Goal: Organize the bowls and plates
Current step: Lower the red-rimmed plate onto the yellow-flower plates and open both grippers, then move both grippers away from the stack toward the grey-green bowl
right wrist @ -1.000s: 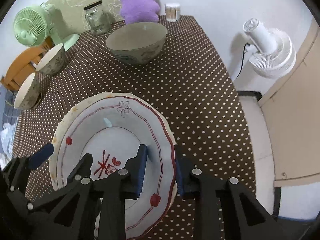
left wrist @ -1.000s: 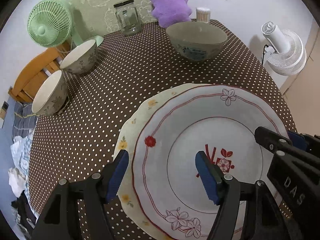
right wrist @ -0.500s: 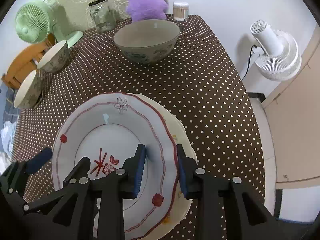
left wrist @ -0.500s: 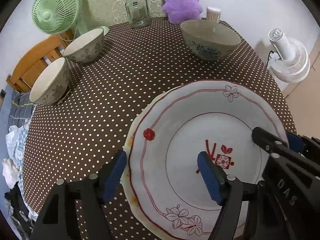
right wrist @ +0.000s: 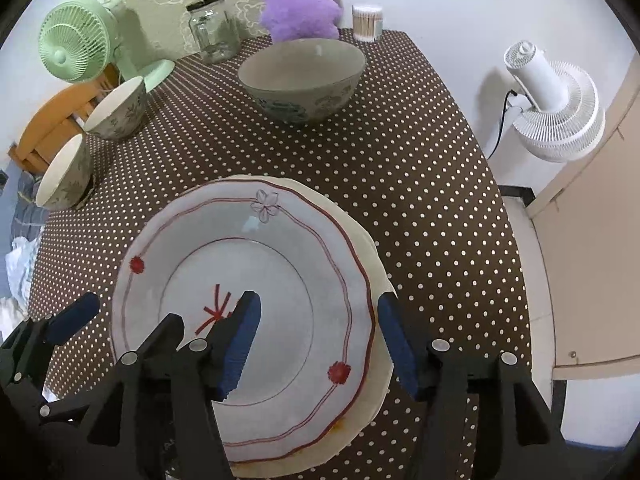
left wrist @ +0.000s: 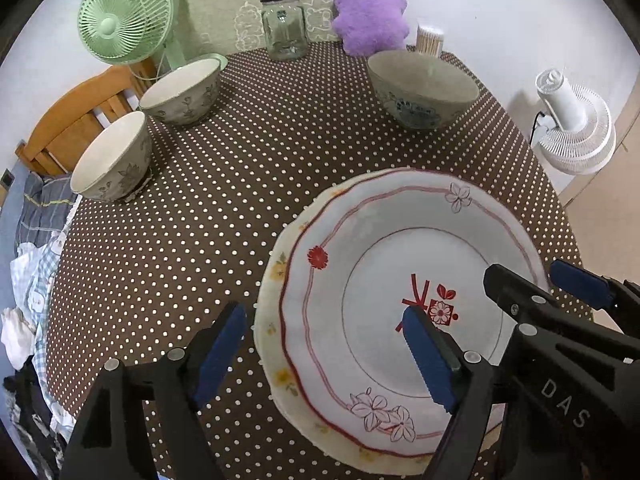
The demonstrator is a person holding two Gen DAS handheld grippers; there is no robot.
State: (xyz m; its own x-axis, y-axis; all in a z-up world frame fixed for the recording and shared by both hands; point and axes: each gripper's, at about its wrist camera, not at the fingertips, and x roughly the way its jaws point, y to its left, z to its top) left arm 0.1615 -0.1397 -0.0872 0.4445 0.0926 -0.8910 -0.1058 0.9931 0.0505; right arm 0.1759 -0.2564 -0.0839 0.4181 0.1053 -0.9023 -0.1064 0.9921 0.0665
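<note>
A white plate with red rim lines (left wrist: 404,280) (right wrist: 248,264) lies stacked on a cream plate with yellow flowers (left wrist: 276,320) (right wrist: 380,280) at the near side of the table. My left gripper (left wrist: 320,344) is open over the plates' left edge. My right gripper (right wrist: 318,336) is open, its jaws astride the plates' right rim. A large grey-green bowl (left wrist: 422,88) (right wrist: 302,76) stands at the far side. Two smaller floral bowls (left wrist: 180,92) (left wrist: 112,156) stand at the left, also in the right wrist view (right wrist: 116,110) (right wrist: 64,172).
On the brown dotted tablecloth (left wrist: 240,184) a glass jar (left wrist: 283,26), a purple plush (left wrist: 370,10), a toothpick holder (left wrist: 430,38) and a green fan (left wrist: 126,14) stand at the far edge. A white fan (right wrist: 552,108) stands on the floor right. A wooden chair (left wrist: 68,124) is left.
My right gripper has opened and let go of the red-rimmed plate, which now lies on the cream plate. Both grippers have drawn back a little.
</note>
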